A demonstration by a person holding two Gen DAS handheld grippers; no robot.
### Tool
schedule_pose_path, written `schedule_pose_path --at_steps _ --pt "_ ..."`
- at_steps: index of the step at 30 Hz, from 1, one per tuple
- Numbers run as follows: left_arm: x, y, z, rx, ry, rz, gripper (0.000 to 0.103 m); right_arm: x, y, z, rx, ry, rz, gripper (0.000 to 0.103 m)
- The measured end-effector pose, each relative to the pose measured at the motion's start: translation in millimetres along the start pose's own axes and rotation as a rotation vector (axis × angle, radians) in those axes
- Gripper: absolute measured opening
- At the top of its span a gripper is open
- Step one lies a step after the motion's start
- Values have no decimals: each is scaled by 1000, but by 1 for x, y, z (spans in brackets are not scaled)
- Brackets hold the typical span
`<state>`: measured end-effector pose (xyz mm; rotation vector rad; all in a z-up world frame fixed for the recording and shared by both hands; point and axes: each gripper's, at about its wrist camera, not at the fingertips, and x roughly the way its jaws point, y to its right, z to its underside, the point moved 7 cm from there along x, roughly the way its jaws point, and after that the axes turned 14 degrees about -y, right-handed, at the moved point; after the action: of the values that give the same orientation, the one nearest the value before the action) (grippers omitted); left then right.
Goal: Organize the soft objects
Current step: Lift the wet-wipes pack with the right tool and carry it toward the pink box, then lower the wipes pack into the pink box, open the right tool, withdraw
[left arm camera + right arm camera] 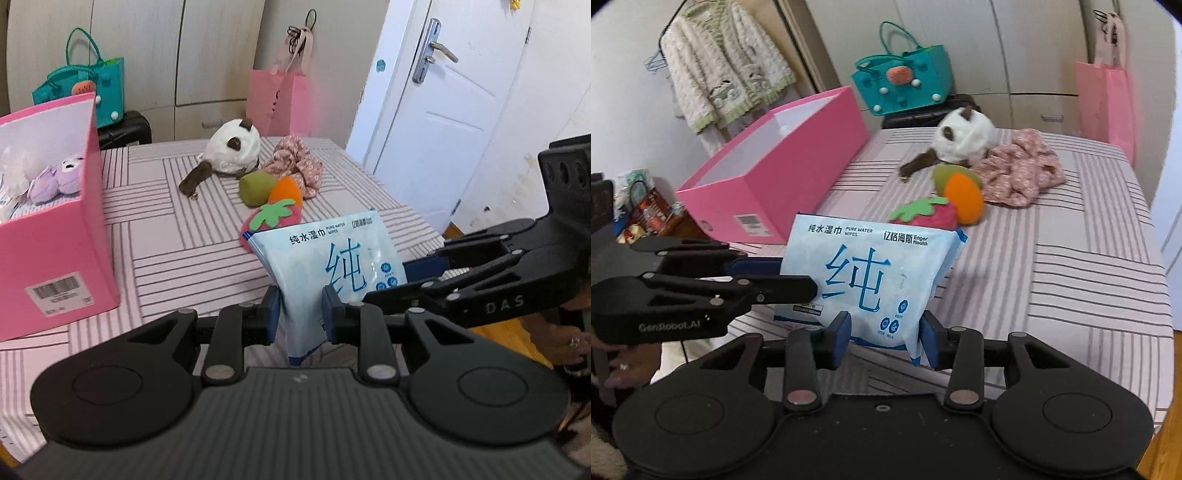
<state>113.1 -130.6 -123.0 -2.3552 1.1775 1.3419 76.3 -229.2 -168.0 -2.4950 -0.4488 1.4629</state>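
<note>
The scene is dominated by a table covered in a pink-and-white striped cloth point(1071, 266), on which the soft things are laid out. At its left side a large open pink cardboard box point(55, 251) is stood, and purple plush toys point(59, 177) are seen already lying inside it in the left wrist view. Further back on the cloth, a white-and-brown plush animal point(232, 147) is found touching a crumpled pink floral fabric piece point(299, 162); just in front of these a green plush fruit point(255, 188), an orange plush carrot point(288, 192) and a pink plush strawberry with a green felt leaf point(931, 214) are bunched together.

Nearest the cameras, a pale blue soft pack of wet wipes point(864, 280) is held upright above the near part of the table, clear of the cloth. It is pinched from both sides at once: the left gripper point(300, 314) is clenched on its lower edge, and the right gripper point(884, 339) is likewise clamped on its bottom corner, each tool being seen side-on in the other's view.

The step in hand is judged to be the carrying of the wipes pack toward the pink box, with four items still to be sorted. For the next move, the pack would need to be swung left over the box opening and lowered before both grips are relaxed; care would be called for so that the limp pack is not torn between the two tools.
</note>
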Motion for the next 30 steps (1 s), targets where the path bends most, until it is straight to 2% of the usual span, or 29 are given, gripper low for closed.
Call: schedule_pose_path --at_steps 5,14,21,25,30 --pt "-21 -11 7 -4 -36 16 23 -6 -24 -3 -61 -6 -14 47" --pt "-55 -33 22 -51 -100 -9 23 -6 -66 -10 -159 -74 -72 47" --pt "-88 -50 31 -91 -110 -43 23 -13 -104 -29 -258 -52 -72 47" --pt "-103 -63 31 -118 -89 -74 23 -16 -121 -46 -302 -28 -95 47" --pt "-123 -83 24 -138 -26 -114 23 -13 -140 -69 -342 -2 -107 47"
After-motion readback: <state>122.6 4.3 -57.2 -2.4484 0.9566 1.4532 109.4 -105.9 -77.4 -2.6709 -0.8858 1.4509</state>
